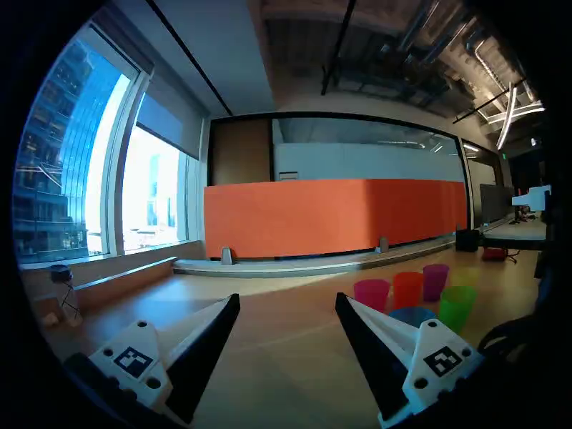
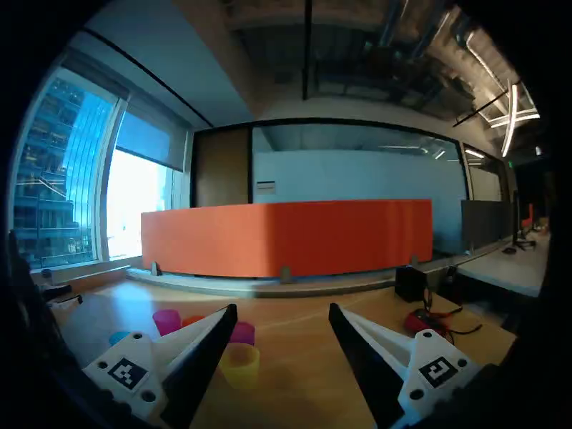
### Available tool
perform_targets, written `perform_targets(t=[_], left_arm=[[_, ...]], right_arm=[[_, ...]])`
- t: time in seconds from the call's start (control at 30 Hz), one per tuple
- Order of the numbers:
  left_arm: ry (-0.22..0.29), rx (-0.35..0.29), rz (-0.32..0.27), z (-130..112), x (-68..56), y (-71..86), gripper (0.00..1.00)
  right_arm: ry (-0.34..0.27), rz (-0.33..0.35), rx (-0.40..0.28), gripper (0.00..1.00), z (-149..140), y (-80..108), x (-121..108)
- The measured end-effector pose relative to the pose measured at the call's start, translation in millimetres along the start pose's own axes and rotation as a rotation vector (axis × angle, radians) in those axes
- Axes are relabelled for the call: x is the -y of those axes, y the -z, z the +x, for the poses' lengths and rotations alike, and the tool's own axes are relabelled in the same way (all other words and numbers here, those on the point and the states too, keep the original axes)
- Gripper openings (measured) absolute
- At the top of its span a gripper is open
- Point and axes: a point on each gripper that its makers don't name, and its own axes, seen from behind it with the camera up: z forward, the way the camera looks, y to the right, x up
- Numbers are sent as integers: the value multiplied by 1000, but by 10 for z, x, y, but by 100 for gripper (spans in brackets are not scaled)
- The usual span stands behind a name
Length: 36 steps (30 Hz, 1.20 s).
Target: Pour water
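Left gripper view: my left gripper (image 1: 287, 296) is spread and empty, with 1 square marker per finger. I count at least 5 coloured cups (image 1: 407, 287) toward the worktop's (image 1: 286, 357) right edge. My right gripper (image 2: 282, 307) is spread too.

A long orange partition (image 1: 336, 214) backs the wooden table (image 1: 286, 343), with bright tall windows (image 1: 71, 179) at left.

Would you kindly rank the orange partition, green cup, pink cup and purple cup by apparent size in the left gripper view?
1. orange partition, by far largest.
2. green cup, slightly bigger than the others, yet nearer the camera.
3. pink cup and purple cup, too alike to rank.
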Motion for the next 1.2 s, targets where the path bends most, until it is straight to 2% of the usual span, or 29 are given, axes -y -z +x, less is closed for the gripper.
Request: perform_targets(t=[0.3,0.7,1.0,1.2], left_arm=[[36,17,1,-53,39,-29,99],[36,58,-10,-162,10,-95,99],[35,58,-15,-162,-3,-110,99],[35,61,-15,-176,5,-113,99]], right_arm=[[-6,-1,-1,99,5,-7,-4],[-5,-5,-1,99,10,21,-22],[-17,-8,0,99,-17,34,-52],[-2,-14,-8,99,-15,40,-91]])
